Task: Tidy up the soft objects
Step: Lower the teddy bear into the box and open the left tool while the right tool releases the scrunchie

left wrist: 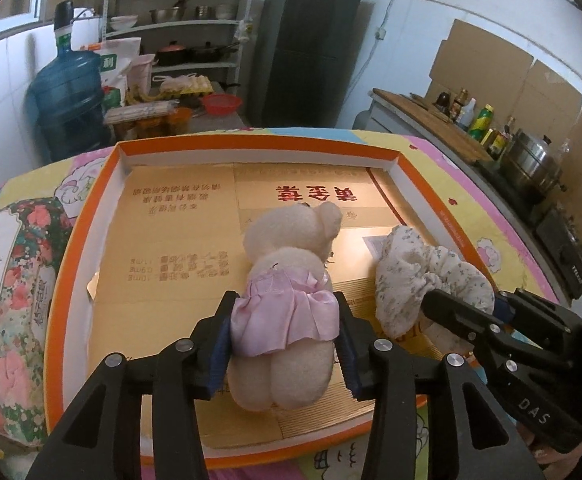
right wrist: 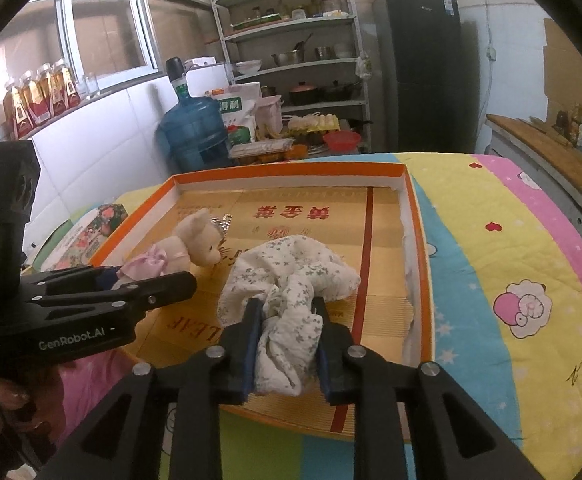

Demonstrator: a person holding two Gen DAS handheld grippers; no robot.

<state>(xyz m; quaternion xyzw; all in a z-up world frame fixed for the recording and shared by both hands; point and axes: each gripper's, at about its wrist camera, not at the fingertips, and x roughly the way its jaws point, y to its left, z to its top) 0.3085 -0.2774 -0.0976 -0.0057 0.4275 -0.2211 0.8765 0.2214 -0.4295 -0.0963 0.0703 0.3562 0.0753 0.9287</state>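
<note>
A cream teddy bear [left wrist: 287,280] in a pink dress lies face down in the orange-rimmed shallow box [left wrist: 79,240]. My left gripper [left wrist: 285,320] is shut on the bear's waist. A white floral cloth [right wrist: 291,280] is bunched in the same box [right wrist: 421,240], to the bear's right. My right gripper [right wrist: 287,312] is shut on the cloth's near end. In the left wrist view the right gripper [left wrist: 465,302] holds the cloth [left wrist: 411,276] from the right. In the right wrist view the left gripper [right wrist: 159,276] holds the bear [right wrist: 195,240] at the left.
The box stands on a colourful quilt [right wrist: 511,260]. A floral packet [left wrist: 11,300] lies left of the box. Behind are a water jug [left wrist: 71,96], shelves with pots [left wrist: 179,20] and a dark fridge [left wrist: 307,40]. A counter with bottles and a pot [left wrist: 531,156] runs along the right.
</note>
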